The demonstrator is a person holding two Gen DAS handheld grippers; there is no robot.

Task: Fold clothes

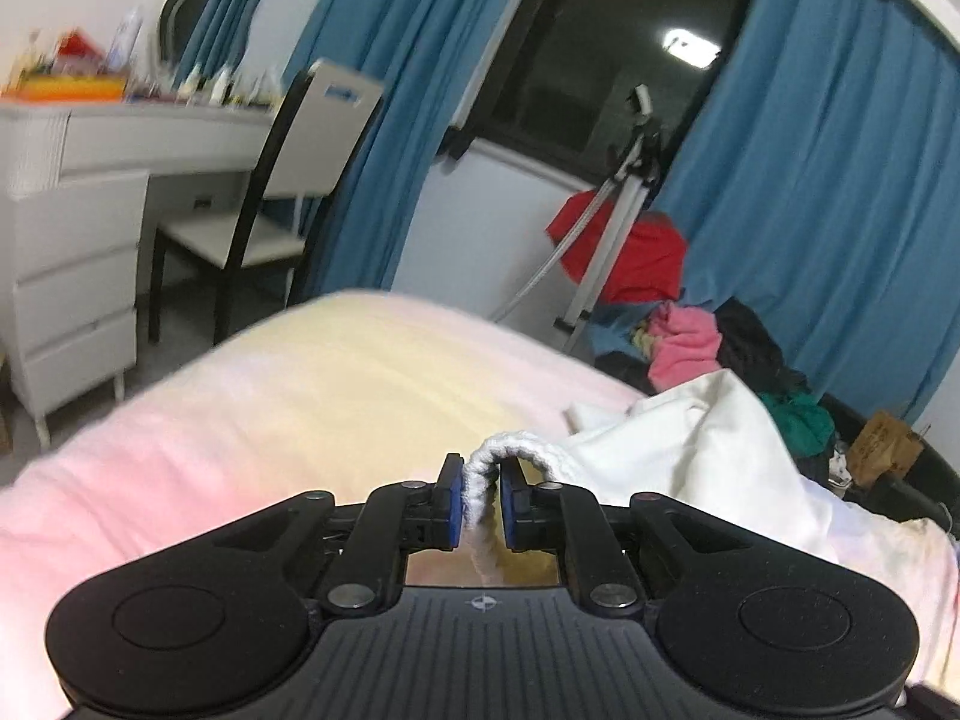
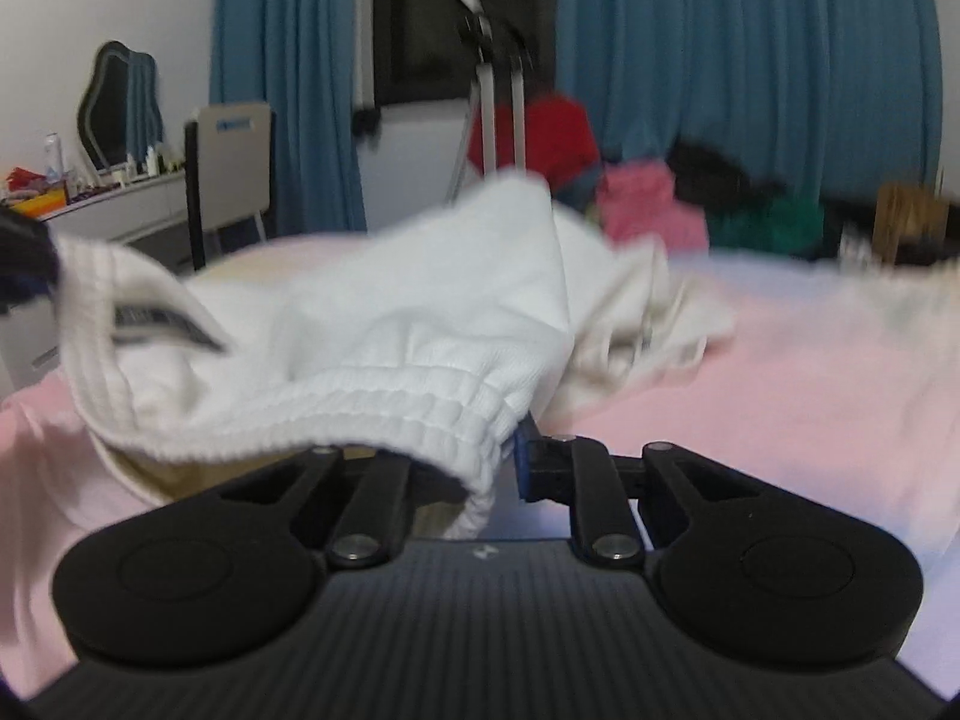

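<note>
Both grippers had hold of the same white garment (image 2: 372, 312) over the pink bed (image 1: 240, 420). The left gripper (image 1: 482, 501) was pinched tight on its ribbed waistband (image 1: 510, 450), and the right gripper (image 2: 501, 456) was clamped on the elastic band too, cloth draped over its left finger. The rest trailed toward the bed's far edge, near a clothes pile (image 1: 690, 336).
</note>
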